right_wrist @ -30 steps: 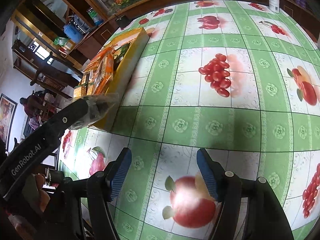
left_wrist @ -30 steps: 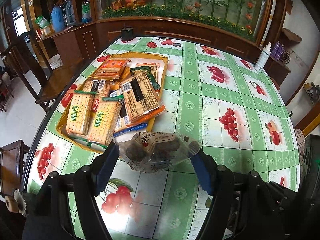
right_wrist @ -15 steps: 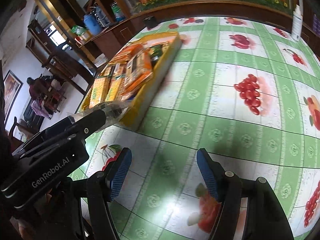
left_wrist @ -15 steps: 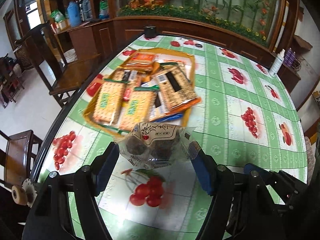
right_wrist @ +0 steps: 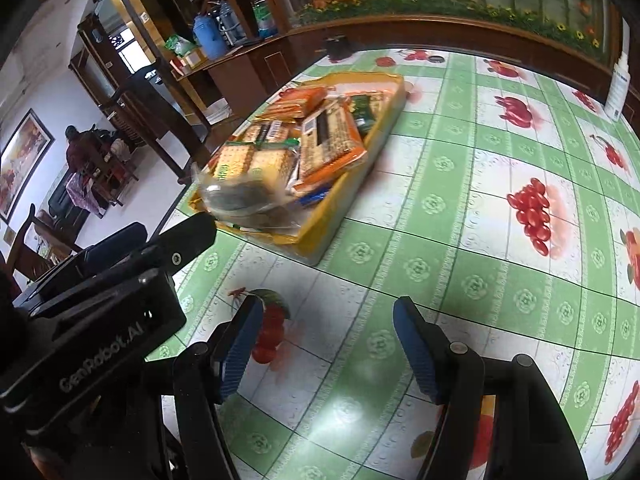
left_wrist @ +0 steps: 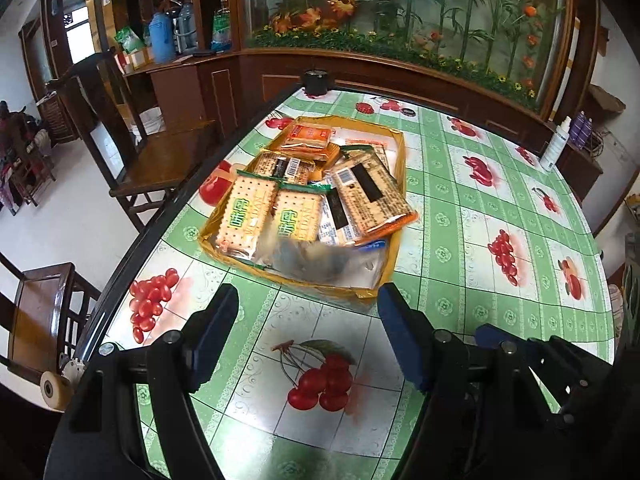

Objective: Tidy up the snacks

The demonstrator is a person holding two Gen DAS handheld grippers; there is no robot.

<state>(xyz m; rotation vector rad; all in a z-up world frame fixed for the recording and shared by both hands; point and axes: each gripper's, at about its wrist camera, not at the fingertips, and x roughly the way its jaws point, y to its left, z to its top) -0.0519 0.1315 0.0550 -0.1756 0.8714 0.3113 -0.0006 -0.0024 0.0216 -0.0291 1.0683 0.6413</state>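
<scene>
Left gripper (left_wrist: 306,308): its blue-padded jaws are standing wide apart over the tablecloth, just short of the tray's near edge, and they are holding nothing.
Right gripper (right_wrist: 328,324): its jaws are also standing apart, gripping nothing, hovering above a cherry print on the cloth and well clear of the tray.
Clear snack bag (left_wrist: 316,258): a see-through packet with dark pieces inside is appearing blurred at the near end of the tray, beyond the left gripper's fingertips and free of both pads; whether it is resting on the packets or still in the air is impossible to tell.
Same bag, right view (right_wrist: 250,200): it is showing just past the tip of the left gripper's black finger (right_wrist: 188,236), over the tray's near corner.
Yellow tray (left_wrist: 401,152): it is sitting on the table near its left edge, crowded with packets.
Cracker packets (left_wrist: 248,216): two with green lettering are lying side by side at the near left of the tray, partly behind the blurred bag.
Orange packet (left_wrist: 310,138): it is lying at the tray's far end.
Table (left_wrist: 460,216): a green-and-white checked cloth with fruit prints is covering it.
White bottle (left_wrist: 556,144): it is standing upright at the far right edge.
Wooden chair (left_wrist: 160,156): it is standing beside the table's left side.
</scene>
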